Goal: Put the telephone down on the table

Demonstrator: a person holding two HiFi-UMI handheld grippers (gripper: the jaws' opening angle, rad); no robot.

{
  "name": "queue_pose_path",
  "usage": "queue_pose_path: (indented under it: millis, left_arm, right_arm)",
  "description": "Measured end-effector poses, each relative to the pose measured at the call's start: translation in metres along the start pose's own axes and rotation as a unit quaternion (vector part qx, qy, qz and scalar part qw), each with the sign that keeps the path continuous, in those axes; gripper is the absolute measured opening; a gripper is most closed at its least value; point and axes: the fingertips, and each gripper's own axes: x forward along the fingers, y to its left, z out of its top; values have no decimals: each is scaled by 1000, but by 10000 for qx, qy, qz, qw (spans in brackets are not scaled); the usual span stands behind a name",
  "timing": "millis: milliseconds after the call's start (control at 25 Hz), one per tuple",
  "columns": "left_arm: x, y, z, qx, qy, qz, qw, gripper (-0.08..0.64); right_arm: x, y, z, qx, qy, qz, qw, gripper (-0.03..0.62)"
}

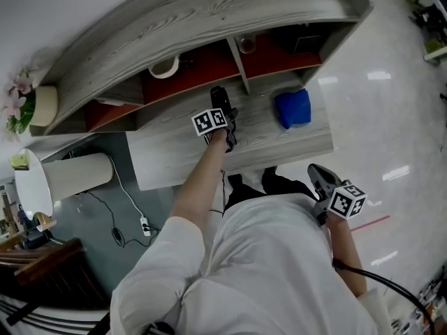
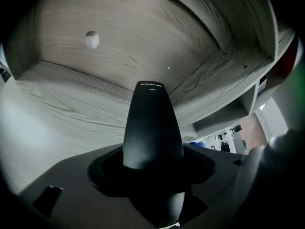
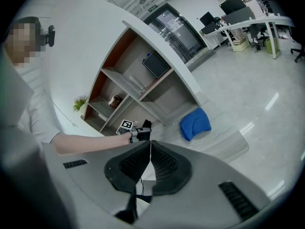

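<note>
A black telephone handset (image 1: pixel 221 100) is clamped in my left gripper (image 1: pixel 223 117), which is shut on it over the back part of the grey wood-grain table (image 1: pixel 174 155), close to the shelf unit. In the left gripper view the telephone (image 2: pixel 151 123) sticks out between the jaws toward the wooden shelf wall. I cannot tell whether it touches the tabletop. My right gripper (image 1: pixel 320 176) hangs off the table's front right corner, beside the person's body. Its jaws are shut with nothing between them (image 3: pixel 150 149). The right gripper view shows the left gripper (image 3: pixel 134 132) from afar.
A blue cushion (image 1: pixel 293 108) lies on the table's right part. The curved shelf unit (image 1: pixel 209 19) behind holds a tape roll (image 1: pixel 165 67) and a glass cup (image 1: pixel 246 44). A potted plant (image 1: pixel 28 105) stands at the left. A cable and power strip (image 1: pixel 144 225) lie on the floor.
</note>
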Motion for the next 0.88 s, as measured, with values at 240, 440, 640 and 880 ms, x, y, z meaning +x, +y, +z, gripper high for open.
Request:
queue_pose_path:
  millis: [240, 440, 640, 880]
  left_arm:
    - [53, 7, 16, 363, 311, 661, 9967, 299]
    - [75, 10, 21, 780, 367, 1015, 9911, 304]
    - [83, 13, 20, 938, 350, 1180, 9880, 310]
    - [86, 10, 18, 1200, 321, 1190, 9851, 316]
  right_arm:
    - [-16, -26, 2, 165, 38, -236, 9996, 18]
    - [-26, -41, 1, 263, 102, -398, 9988, 18]
    - [-19, -42, 4, 197, 239, -323, 9990, 18]
    - [3, -38, 2, -57, 635, -104, 9979, 18]
